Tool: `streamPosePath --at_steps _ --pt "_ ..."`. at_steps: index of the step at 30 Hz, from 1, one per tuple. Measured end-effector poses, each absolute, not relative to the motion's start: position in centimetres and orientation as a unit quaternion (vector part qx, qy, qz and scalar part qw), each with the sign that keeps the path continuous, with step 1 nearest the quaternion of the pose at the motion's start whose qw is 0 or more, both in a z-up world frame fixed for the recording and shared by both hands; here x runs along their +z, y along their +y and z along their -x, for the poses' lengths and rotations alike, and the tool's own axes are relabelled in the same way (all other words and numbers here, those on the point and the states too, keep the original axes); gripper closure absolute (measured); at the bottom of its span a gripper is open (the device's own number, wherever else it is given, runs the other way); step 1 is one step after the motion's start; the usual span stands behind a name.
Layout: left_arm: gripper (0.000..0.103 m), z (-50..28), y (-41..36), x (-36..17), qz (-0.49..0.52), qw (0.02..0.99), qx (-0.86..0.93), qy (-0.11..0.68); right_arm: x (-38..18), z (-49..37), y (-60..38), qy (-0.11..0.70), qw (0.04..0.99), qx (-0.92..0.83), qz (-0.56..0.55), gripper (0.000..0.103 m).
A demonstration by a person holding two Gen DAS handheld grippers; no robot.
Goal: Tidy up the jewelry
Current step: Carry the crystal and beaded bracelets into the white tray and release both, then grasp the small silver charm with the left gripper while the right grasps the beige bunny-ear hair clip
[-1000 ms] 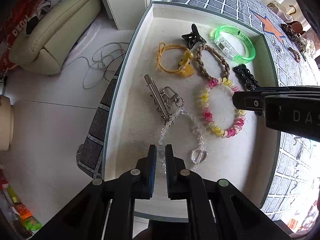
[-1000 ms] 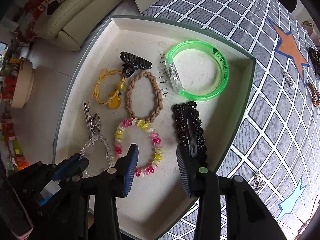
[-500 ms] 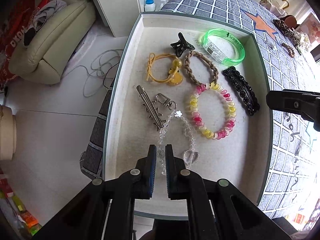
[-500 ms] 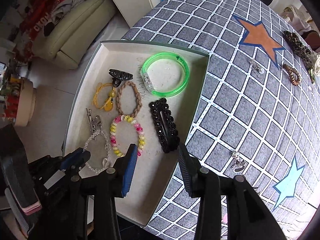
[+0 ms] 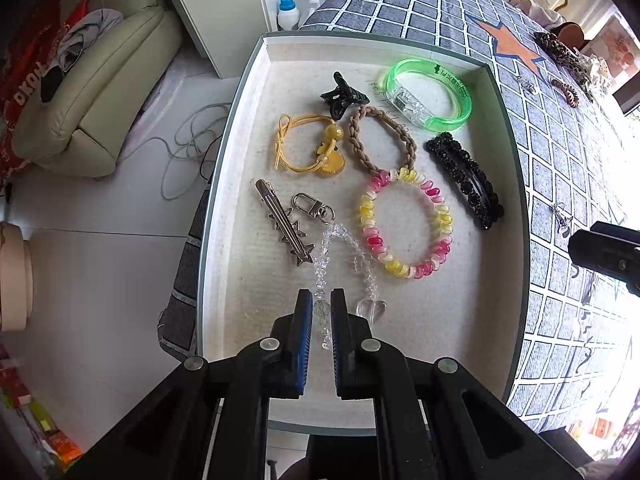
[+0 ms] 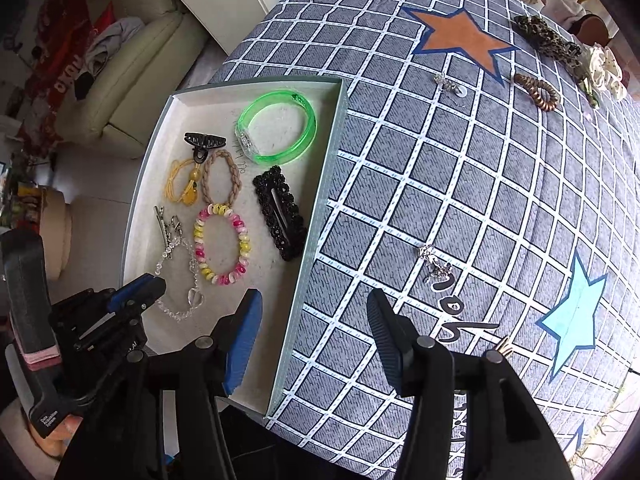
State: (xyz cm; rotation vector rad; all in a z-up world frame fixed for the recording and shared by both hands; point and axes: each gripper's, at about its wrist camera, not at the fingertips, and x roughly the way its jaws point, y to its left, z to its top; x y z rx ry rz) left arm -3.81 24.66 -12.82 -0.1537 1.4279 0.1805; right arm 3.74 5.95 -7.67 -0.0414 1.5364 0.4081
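A shallow white tray (image 5: pixel 240 272) (image 6: pixel 320 216) holds a green bangle (image 5: pixel 430 96) (image 6: pixel 276 126), a black claw clip (image 5: pixel 342 96), a yellow hair tie (image 5: pixel 308 148), a braided brown tie (image 5: pixel 380 140), a pink-yellow bead bracelet (image 5: pixel 406 226) (image 6: pixel 222 244), a black beaded clip (image 5: pixel 466 180) (image 6: pixel 280 212), a silver star clip (image 5: pixel 284 222) and a clear crystal chain (image 5: pixel 340 268) (image 6: pixel 176 280). My left gripper (image 5: pixel 321 304) is nearly closed above the chain's near end, jaws a narrow gap apart. My right gripper (image 6: pixel 314 312) is open over the tray's right wall.
On the checked cloth (image 6: pixel 440 184) lie a silver piece (image 6: pixel 434 264), another silver piece (image 6: pixel 448 82), a copper coil tie (image 6: pixel 536 92) and a leopard scrunchie (image 6: pixel 548 38). A cream sofa (image 5: pixel 92 92) and cables (image 5: pixel 188 148) are on the floor to the left.
Both grippers have pulled back and up from the tray. The right gripper has moved right, from over the bead bracelet to the tray's right wall.
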Motion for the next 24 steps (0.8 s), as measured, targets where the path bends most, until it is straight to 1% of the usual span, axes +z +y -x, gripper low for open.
streamPosePath --at_steps 2,3,4,5,10,11,12,13,16,19,24 --pt "0.086 3.8 24.7 -12.8 0.071 0.749 0.083 0.653 -7.7 -3.5 5.6 0.691 0.7 0.18 0.016 0.045" --pt "0.073 3.7 24.6 -12.7 0.071 0.749 0.083 0.654 -7.8 -3.4 5.4 0.692 0.7 0.179 0.014 0.045" --pt "0.012 3.6 24.5 -12.5 0.072 0.749 0.086 0.653 -7.8 -3.3 5.2 0.693 0.699 0.178 0.013 0.045" --pt "0.0 3.7 24.5 -12.2 0.07 0.757 0.095 0.643 -7.8 -3.2 5.0 0.694 0.698 0.177 0.012 0.045" --pt "0.0 3.1 23.9 -11.3 0.058 0.765 0.09 0.635 -7.8 -2.7 4.2 0.696 0.698 0.171 0.007 0.044" --pt "0.0 3.0 23.8 -11.3 0.055 0.766 0.092 0.634 -7.8 -2.7 4.0 0.696 0.698 0.17 0.006 0.042" --pt "0.0 2.8 23.7 -11.1 0.052 0.766 0.094 0.633 -7.8 -2.6 3.9 0.696 0.697 0.169 0.005 0.037" --pt "0.0 2.7 23.6 -11.1 0.048 0.767 0.097 0.632 -7.9 -2.5 3.8 0.696 0.698 0.169 0.003 0.029" --pt "0.0 2.6 23.3 -10.8 0.033 0.769 0.104 0.63 -7.8 -2.3 3.5 0.696 0.698 0.169 -0.004 0.028" --pt "0.0 2.6 23.0 -10.6 0.015 0.769 0.104 0.631 -7.7 -2.1 3.1 0.697 0.697 0.167 -0.012 0.019" --pt "0.0 2.4 22.1 -10.4 -0.001 0.771 0.091 0.63 -7.8 -1.5 1.8 0.698 0.698 0.157 -0.031 0.019"
